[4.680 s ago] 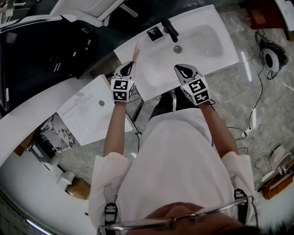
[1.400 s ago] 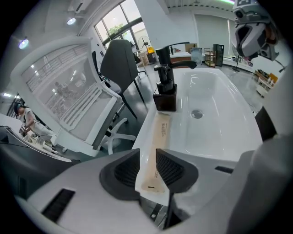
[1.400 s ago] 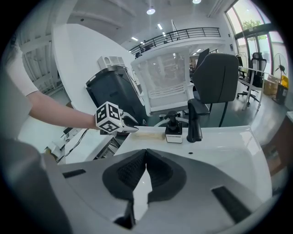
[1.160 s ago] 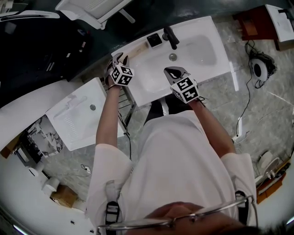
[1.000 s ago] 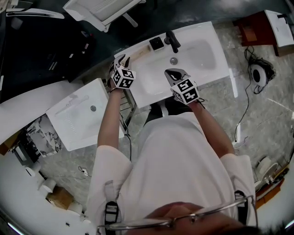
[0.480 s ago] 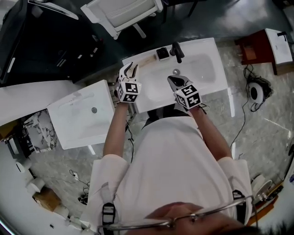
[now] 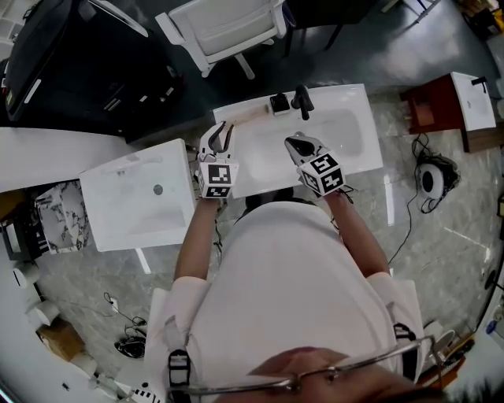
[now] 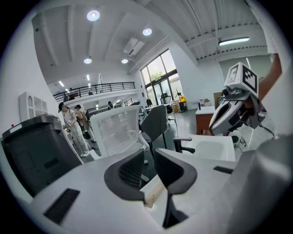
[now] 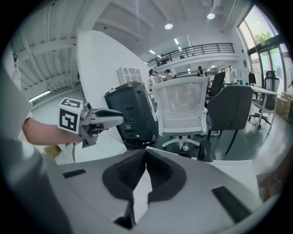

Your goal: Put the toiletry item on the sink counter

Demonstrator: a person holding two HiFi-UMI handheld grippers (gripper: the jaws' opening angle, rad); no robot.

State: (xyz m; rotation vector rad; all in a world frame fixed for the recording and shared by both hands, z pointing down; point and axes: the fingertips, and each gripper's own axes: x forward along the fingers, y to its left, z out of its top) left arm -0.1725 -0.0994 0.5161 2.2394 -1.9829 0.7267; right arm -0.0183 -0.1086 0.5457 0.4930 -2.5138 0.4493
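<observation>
A slim tan toiletry item (image 7: 249, 116) lies on the back left of the white sink counter (image 7: 358, 153), left of a black square piece (image 7: 279, 103) and the black faucet (image 7: 302, 100). My left gripper (image 7: 220, 131) hovers at the counter's left edge, open and empty, a little short of the item. In the left gripper view the tan item (image 8: 154, 194) shows through the gap of the left gripper (image 8: 149, 161), lying on the counter beyond the jaws. My right gripper (image 7: 294, 143) is shut over the basin's front, holding nothing; in its own view the right gripper (image 9: 145, 159) has its pads touching.
A second white basin unit (image 7: 134, 205) stands to the left. A white mesh chair (image 7: 224, 24) and a black cabinet (image 7: 79, 71) stand behind the sink. A red-brown box (image 7: 431, 106) and cables (image 7: 429, 179) lie to the right. People (image 8: 75, 125) stand far back.
4.7 s ago my left gripper held the tan item above the counter. Now the item lies at the counter's back left, and the left gripper is open and drawn back from it.
</observation>
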